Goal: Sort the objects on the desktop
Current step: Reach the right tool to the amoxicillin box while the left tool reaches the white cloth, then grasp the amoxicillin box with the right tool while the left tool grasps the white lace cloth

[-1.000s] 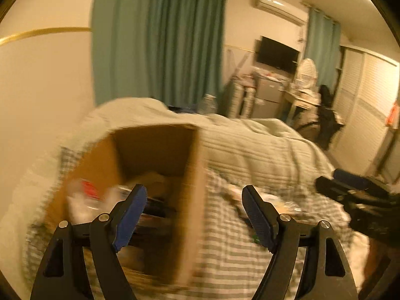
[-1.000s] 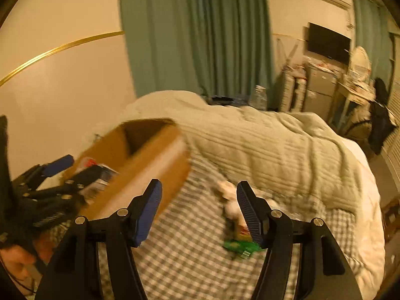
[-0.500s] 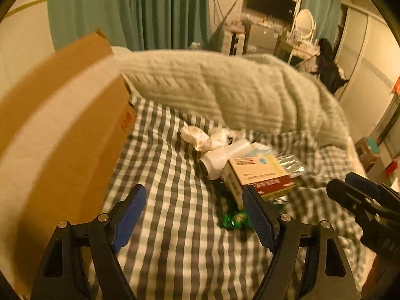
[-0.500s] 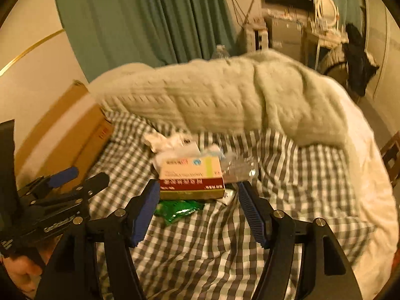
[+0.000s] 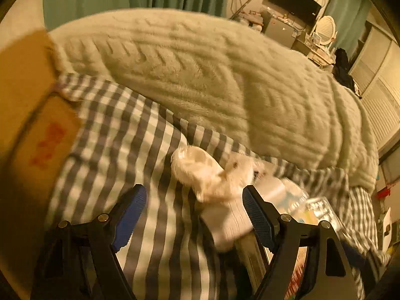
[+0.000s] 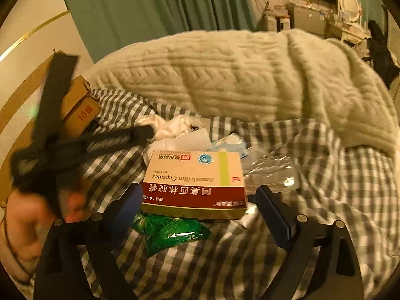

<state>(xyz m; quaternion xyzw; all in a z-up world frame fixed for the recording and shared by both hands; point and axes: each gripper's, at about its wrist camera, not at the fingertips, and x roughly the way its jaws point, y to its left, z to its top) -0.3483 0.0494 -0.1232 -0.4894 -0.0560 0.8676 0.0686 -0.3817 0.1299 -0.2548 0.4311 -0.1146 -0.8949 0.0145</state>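
Opening its jaws, the right gripper point(image 6: 197, 212) straddles the red-and-yellow medicine box point(image 6: 193, 182) without pinching it, the box lying atop a green packet point(image 6: 170, 232) on the checked sheet point(image 6: 325, 175), while the left gripper point(image 5: 195, 215) hangs spread over crumpled white tissue point(image 5: 207, 172) beside the cardboard box point(image 5: 32, 125).

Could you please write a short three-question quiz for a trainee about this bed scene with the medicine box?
1. True or false: the medicine box lies partly on top of the green packet.
2. The cardboard carton stands on which side of the right wrist view?
A. left
B. right
C. centre
3. Fill in: the right hand-held gripper has its jaws opening around the ____, not pressing it.

Key: 1 true; 2 A; 3 medicine box
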